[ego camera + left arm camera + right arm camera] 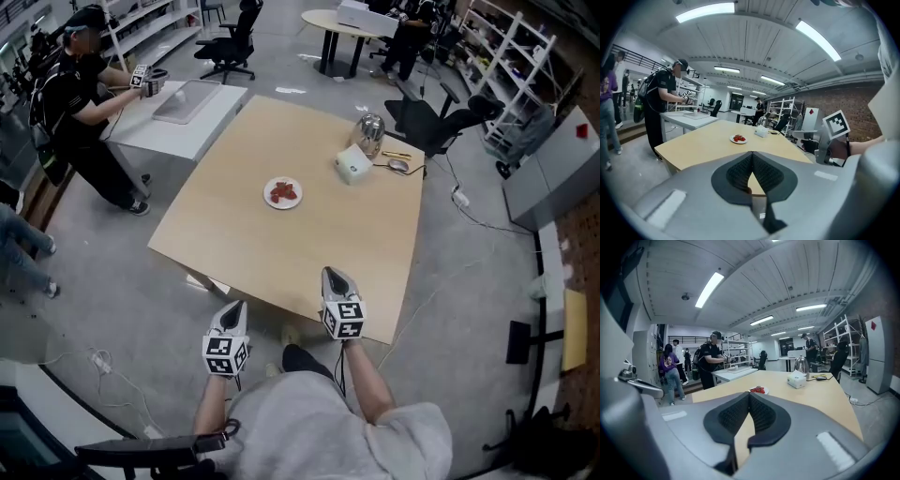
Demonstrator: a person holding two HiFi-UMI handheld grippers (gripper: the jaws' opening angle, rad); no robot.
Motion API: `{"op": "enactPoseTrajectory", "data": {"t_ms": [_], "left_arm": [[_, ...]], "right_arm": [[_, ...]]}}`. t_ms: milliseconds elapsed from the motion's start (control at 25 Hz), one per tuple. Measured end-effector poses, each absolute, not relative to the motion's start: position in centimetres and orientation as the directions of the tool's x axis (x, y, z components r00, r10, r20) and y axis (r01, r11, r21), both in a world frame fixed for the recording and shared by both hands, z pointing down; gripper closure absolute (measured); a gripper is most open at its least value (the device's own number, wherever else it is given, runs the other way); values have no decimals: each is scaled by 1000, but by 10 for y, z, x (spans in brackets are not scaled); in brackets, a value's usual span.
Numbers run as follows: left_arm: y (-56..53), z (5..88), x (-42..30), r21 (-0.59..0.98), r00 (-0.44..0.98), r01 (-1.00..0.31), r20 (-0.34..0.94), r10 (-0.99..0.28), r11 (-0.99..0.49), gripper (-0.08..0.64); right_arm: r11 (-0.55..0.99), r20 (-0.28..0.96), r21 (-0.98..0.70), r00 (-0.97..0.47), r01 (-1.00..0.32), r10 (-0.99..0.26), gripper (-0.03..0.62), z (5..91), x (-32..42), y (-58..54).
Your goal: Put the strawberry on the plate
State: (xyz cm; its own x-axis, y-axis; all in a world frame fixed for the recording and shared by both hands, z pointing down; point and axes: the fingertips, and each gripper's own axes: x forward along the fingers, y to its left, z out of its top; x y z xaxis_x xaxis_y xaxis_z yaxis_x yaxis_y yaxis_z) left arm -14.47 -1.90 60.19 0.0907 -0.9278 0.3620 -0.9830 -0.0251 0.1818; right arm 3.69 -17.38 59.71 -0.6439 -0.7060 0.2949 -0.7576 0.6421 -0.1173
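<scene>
A small white plate (283, 202) lies near the middle of the wooden table (244, 244), with red strawberries (283, 193) on it. The plate also shows far off in the left gripper view (739, 140) and the right gripper view (759, 392). My left gripper (234, 307) hangs shut and empty just off the table's near edge. Over the near edge, my right gripper (331, 274) is shut with nothing between its pads. Both stand well short of the plate.
A white tissue box (352, 165), a metal kettle (369, 132) and a computer mouse (399, 165) sit at the table's far right. A person (80, 103) with grippers works at a white table (178, 117) at the left. Office chairs (427, 122) stand behind.
</scene>
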Motion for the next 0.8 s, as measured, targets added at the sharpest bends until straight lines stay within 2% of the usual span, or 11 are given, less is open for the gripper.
{"op": "enactPoseTrajectory", "data": {"t_ms": [800], "left_arm": [[3, 577, -118, 157, 155, -981, 296, -943, -112, 540]], "right_arm": [[582, 254, -59, -576, -811, -777, 586, 576, 92, -77]]}}
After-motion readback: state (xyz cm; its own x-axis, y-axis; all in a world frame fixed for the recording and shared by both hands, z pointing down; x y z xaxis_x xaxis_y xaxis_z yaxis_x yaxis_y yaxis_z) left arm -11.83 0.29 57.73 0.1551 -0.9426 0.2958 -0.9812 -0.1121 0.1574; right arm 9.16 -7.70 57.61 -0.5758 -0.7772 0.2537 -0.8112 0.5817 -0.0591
